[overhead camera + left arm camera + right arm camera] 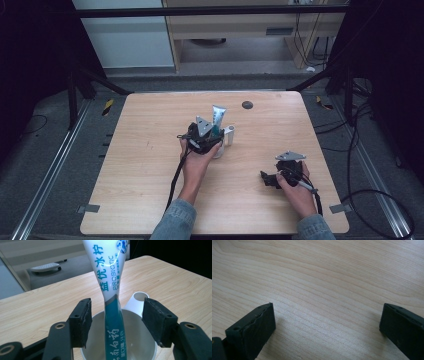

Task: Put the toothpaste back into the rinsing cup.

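Observation:
A white and teal toothpaste tube [218,116] stands upright in a white cup [228,136] near the middle of the wooden table [150,165]. In the left gripper view the tube [110,277] rises from inside the cup [143,340], whose handle points away. My left gripper [211,135] sits at the cup; its jaws stand open on either side of the tube [116,315], and the pads [82,320] are clear of it. My right gripper [267,179] rests low at the front right, open [327,317] over bare wood.
A small dark round disc [247,105] lies near the table's far edge. Cables [360,195] trail on the floor to the right, and black stand legs [100,80] flank the far corners. A pale cabinet [235,30] stands beyond the table.

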Demonstrator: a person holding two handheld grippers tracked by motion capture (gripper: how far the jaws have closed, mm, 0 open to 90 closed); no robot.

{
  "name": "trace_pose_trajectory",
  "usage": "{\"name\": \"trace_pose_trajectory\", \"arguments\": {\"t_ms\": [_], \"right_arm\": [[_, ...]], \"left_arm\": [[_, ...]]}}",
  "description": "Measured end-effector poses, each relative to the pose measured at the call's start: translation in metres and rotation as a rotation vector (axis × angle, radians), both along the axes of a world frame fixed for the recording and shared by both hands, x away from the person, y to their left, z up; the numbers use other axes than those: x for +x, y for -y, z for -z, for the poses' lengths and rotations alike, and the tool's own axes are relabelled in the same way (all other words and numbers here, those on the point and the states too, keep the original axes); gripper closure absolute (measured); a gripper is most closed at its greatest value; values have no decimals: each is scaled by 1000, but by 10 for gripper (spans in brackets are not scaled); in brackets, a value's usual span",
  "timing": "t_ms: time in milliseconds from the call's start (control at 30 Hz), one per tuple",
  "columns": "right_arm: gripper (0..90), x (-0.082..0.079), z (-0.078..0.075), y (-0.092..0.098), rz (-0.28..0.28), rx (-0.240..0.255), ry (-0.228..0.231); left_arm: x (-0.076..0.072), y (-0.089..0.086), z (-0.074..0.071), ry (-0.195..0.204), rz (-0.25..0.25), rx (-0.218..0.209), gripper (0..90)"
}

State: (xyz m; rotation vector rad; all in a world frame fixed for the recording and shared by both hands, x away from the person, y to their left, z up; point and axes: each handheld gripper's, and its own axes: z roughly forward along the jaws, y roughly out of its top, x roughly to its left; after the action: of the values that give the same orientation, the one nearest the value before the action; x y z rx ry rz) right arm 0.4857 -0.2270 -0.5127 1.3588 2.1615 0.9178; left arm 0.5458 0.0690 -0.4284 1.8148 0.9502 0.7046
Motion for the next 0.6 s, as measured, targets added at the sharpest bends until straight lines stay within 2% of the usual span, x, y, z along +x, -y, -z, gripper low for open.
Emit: {"name": "trace_pose_trajectory", "arguments": {"t_ms": [600], "right_arm": [[5, 0, 0, 0, -1, -1, 1]], "left_arm": [[-10, 0, -11, 6, 51, 30, 330]]}}
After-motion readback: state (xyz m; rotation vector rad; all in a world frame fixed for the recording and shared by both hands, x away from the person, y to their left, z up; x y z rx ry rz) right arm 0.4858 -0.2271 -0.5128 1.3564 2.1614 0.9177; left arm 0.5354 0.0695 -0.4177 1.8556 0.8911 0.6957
